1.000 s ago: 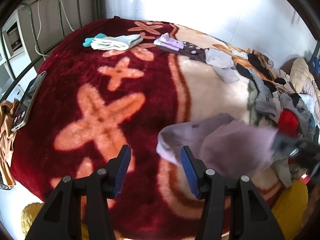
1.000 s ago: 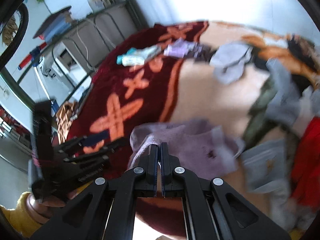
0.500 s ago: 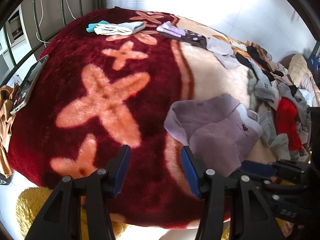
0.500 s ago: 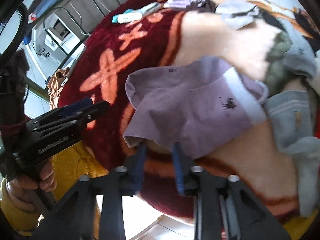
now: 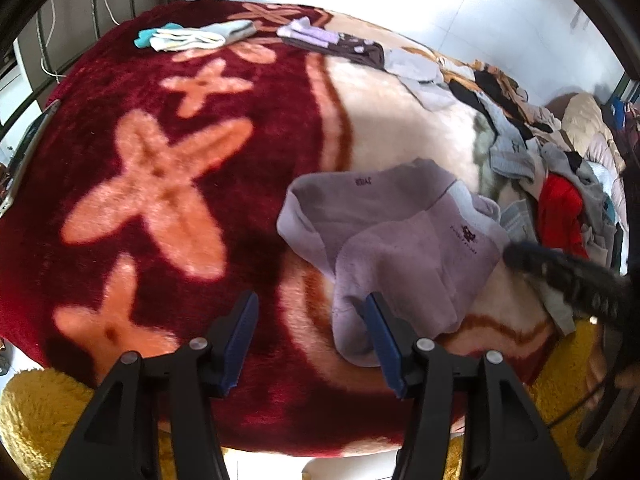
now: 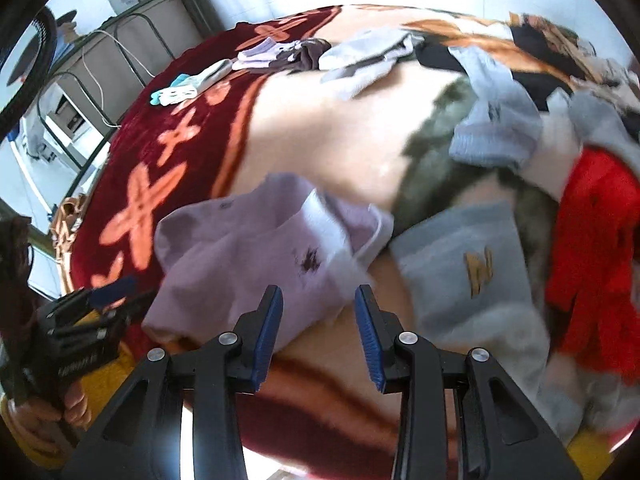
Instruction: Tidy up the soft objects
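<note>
Two lilac socks (image 5: 400,240) (image 6: 248,256) lie overlapping on the red and cream blanket (image 5: 168,160) near its front edge. My left gripper (image 5: 308,332) is open, its right finger touching the near sock's toe. My right gripper (image 6: 318,320) is open just in front of the socks, nothing between its fingers; it shows blurred at the right of the left wrist view. A heap of mixed socks (image 5: 560,184) (image 6: 540,128) lies to the right. Paired socks sit at the far edge: a white and teal pair (image 5: 192,36) and a purple pair (image 5: 312,34).
A grey sock with a yellow mark (image 6: 468,264) lies right of the lilac ones, a red garment (image 6: 596,248) beyond it. A phone (image 5: 28,148) rests at the blanket's left edge. A metal rack with bottles (image 6: 132,12) stands behind. A hand (image 6: 60,408) holds the left gripper.
My right gripper went from shut on the lilac sock to open, leaving the sock on the blanket, and has backed off. The left gripper stayed open and drifted closer to the socks.
</note>
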A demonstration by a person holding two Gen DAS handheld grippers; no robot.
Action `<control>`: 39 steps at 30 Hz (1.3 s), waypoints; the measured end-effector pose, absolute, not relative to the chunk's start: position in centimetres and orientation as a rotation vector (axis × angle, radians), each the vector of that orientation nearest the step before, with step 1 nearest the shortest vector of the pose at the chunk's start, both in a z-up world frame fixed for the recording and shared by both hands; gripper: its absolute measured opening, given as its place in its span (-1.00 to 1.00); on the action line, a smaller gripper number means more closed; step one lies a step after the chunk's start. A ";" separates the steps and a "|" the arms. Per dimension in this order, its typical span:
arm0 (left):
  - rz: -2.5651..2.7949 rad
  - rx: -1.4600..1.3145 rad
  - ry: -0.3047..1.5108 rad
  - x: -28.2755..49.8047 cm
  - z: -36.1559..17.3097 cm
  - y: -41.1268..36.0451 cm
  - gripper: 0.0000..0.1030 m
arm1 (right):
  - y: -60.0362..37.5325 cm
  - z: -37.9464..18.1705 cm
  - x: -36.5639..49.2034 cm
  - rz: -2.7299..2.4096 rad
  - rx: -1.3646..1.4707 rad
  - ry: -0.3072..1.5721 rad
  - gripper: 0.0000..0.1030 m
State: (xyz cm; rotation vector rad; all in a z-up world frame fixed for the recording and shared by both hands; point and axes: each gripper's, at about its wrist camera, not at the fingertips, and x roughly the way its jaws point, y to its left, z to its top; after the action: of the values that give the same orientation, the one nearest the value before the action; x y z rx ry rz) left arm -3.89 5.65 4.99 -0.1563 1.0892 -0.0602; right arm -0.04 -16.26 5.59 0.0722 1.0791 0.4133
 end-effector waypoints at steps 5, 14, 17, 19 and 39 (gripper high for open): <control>-0.072 -0.148 1.121 -3.3 3.9 5.0 0.13 | -15.0 4.5 2.2 0.418 -0.014 1.086 -0.26; -0.079 -0.146 1.146 -2.8 2.9 4.4 0.13 | -15.0 2.0 2.9 0.428 -0.010 1.163 -0.29; -0.089 -0.146 1.145 -2.7 2.9 4.2 0.00 | -15.4 2.2 2.6 0.436 0.012 1.165 -0.58; -0.119 -0.163 1.146 -2.7 2.8 4.1 -0.34 | -15.6 2.8 2.2 0.447 0.029 1.159 -0.72; -0.090 -0.137 1.114 -3.8 5.3 5.5 -0.47 | -20.3 3.2 -2.4 0.307 0.126 1.284 -0.52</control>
State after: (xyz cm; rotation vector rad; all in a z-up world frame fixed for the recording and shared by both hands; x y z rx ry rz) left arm -3.83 5.50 5.27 -0.1373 1.1143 -0.0902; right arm -2.36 -20.35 3.19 0.1255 1.2843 0.3074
